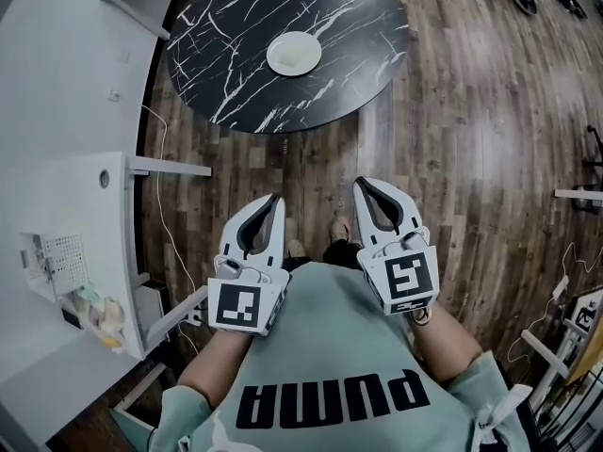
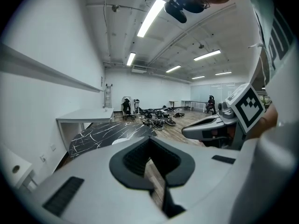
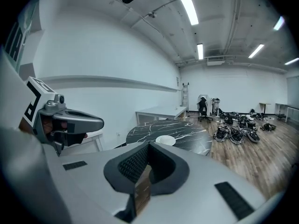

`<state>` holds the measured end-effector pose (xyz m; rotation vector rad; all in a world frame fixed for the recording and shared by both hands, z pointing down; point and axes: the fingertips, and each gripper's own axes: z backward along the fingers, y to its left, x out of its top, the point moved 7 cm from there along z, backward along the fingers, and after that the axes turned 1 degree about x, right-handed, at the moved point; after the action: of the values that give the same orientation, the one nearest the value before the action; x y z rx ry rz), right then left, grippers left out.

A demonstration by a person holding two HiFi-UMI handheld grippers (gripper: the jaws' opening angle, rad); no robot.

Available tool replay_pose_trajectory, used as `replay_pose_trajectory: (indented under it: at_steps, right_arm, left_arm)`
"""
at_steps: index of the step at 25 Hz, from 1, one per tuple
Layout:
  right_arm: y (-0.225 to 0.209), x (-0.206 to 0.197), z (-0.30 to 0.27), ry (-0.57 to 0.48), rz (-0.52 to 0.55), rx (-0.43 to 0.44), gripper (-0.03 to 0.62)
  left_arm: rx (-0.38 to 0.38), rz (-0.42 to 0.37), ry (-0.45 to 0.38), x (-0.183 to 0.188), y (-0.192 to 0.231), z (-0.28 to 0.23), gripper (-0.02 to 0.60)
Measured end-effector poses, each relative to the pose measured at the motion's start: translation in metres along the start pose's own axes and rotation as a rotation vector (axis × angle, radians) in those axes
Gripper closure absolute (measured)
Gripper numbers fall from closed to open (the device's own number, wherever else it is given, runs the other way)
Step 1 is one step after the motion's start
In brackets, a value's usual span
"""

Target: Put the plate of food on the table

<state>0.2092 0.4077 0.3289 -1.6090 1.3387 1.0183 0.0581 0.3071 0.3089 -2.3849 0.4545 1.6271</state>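
Wood floor [image 1: 452, 158] lies under left tongs [image 1: 273, 200] and right tongs [image 1: 364, 185], side by side, pointing ahead, both closed and empty.

The left gripper [image 1: 273, 201] and right gripper [image 1: 362, 186] are held side by side, just apart, in front of the person's chest [image 1: 330, 347], pointing forward. The 2 jaws of each are pressed together, gripping nothing.
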Motion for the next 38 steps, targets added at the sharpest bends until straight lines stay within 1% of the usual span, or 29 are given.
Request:
replay_pose_trajectory:
  at_steps: [4, 7, 10, 14, 17, 21, 27, 30, 32, 38]
  right_arm:
    - [0.041, -0.003, 0.009, 0.021, 0.019, -0.017, 0.586]
    - [0.073, -0.006, 0.017, 0.036, 0.018, -0.046, 0.586]
    - [0.099, -0.008, 0.023, 0.052, 0.028, -0.083, 0.586]
    - [0.124, -0.013, 0.033, 0.065, 0.031, -0.117, 0.586]
    - [0.134, -0.019, 0.042, 0.06, 0.026, -0.118, 0.586]
    - [0.134, -0.023, 0.056, 0.05, 0.02, -0.12, 0.586]
    - [0.117, -0.025, 0.08, 0.022, 0.048, -0.13, 0.588]
    - [0.106, -0.029, 0.087, 0.028, 0.048, -0.13, 0.588]
    - [0.101, -0.034, 0.091, 0.028, 0.044, -0.137, 0.588]
    - [0.096, -0.035, 0.099, 0.022, 0.035, -0.152, 0.588]
  left_arm:
    - [0.009, 0.029, -0.048, -0.01, 0.011, 0.035, 0.575]
    - [0.003, 0.037, -0.055, -0.021, 0.022, 0.061, 0.575]
    - [-0.023, 0.047, -0.064, -0.031, 0.031, 0.079, 0.575]
    - [-0.063, 0.051, -0.072, -0.043, 0.034, 0.096, 0.575]
    - [-0.061, 0.05, -0.093, -0.045, 0.031, 0.105, 0.575]
    - [-0.043, 0.045, -0.09, -0.045, 0.019, 0.114, 0.575]
    - [-0.018, 0.058, -0.063, -0.048, -0.008, 0.106, 0.575]
    - [-0.017, 0.045, -0.067, -0.045, -0.021, 0.1, 0.575]
    - [-0.017, 0.051, -0.065, -0.047, -0.027, 0.097, 0.575]
    - [-0.026, 0.046, -0.07, -0.046, -0.035, 0.094, 0.575]
